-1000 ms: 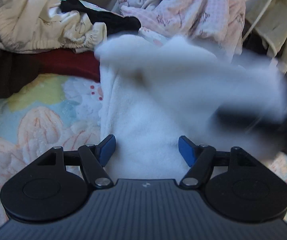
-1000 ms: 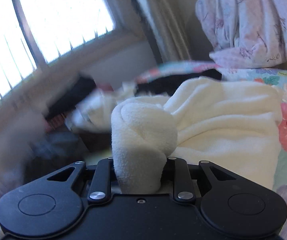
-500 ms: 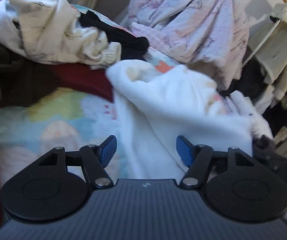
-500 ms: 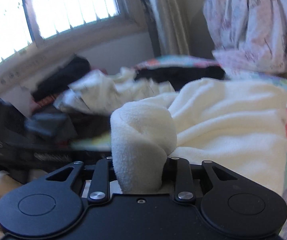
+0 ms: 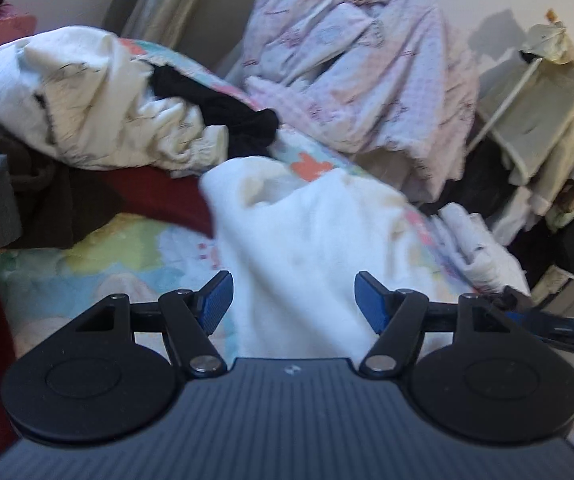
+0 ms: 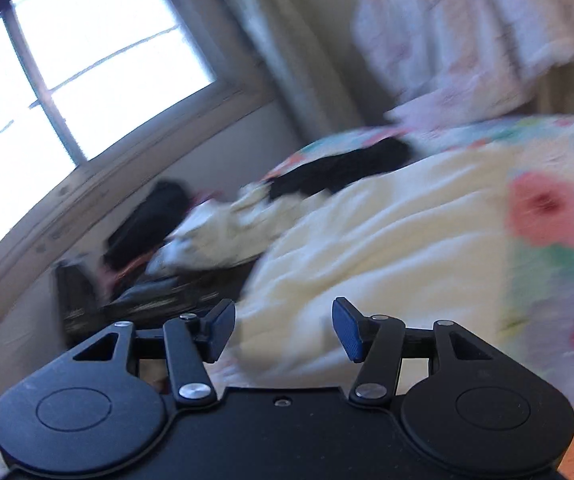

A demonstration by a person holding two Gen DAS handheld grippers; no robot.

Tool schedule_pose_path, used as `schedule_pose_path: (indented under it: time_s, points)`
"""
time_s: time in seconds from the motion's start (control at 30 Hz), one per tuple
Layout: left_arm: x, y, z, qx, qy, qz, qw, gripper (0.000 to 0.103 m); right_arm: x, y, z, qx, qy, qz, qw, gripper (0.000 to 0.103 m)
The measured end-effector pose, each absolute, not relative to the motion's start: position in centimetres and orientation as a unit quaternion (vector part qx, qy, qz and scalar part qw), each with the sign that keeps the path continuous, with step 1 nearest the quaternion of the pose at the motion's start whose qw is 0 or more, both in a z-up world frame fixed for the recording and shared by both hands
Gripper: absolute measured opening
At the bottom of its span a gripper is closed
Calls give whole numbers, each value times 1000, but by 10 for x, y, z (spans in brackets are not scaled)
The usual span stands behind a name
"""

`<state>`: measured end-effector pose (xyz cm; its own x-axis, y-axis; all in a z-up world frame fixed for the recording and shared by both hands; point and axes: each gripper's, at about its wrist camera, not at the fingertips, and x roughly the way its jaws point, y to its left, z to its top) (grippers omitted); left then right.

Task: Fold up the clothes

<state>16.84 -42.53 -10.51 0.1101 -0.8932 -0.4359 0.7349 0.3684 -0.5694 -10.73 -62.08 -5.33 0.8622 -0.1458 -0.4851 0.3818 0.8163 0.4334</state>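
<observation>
The right gripper (image 6: pixel 283 330) is opening its jaws, and nothing sits between them now; a second ago they pinched a rolled edge of the cream fleece garment (image 6: pixel 387 248), which has dropped onto the floral bedspread (image 6: pixel 551 208) just ahead. That fold looks laid. The left gripper (image 5: pixel 293 306) stands open and empty as before, fleece beyond its pads.

The whole right wrist view is motion-blurred, smearing the floral bedsheet (image 6: pixel 547 216) at right. At the left wrist view's right edge, a dark blue-and-black object (image 5: pixel 567 326) is cut off and blurred beyond identification.
</observation>
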Motion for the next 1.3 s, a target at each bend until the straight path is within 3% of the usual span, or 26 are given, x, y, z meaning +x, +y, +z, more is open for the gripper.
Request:
schedule_pose_path:
  time_s: [0.23,0.33,0.43,0.67,0.7,0.73,0.77,0.83,1.07,1.3]
  points:
    - [147,-433,-83,-104,325,-591,731,71,-109,-657,-121,264,281,-201,901,60]
    - [139,-451,-92,-67,357,-603,710,73,-97,-640,-134,252,296,-184,903,60]
    - [134,-464,-117,34,408,-544,732,73,-85,-621,-130,204,324,-181,906,60]
    - [148,-461,-157,45,431,-523,734,83,-77,-589,-130,113,375,-189,900,61]
    - [149,-461,-153,51,425,-525,736,83,-78,-590,-131,120,372,-191,900,61]
    - [149,-460,-149,57,419,-526,738,79,-79,-592,-133,128,370,-194,900,61]
    - [147,-459,-142,56,406,-533,740,68,-80,-591,-132,126,371,-196,899,62]
    - [144,-456,-125,55,389,-549,738,64,-80,-586,-128,108,380,-197,897,62]
    - [161,-453,-74,1,357,-586,728,65,-80,-593,-110,74,389,-181,900,62]
    - [191,-539,-81,87,398,-586,700,68,-70,-596,-84,64,332,-152,929,62]
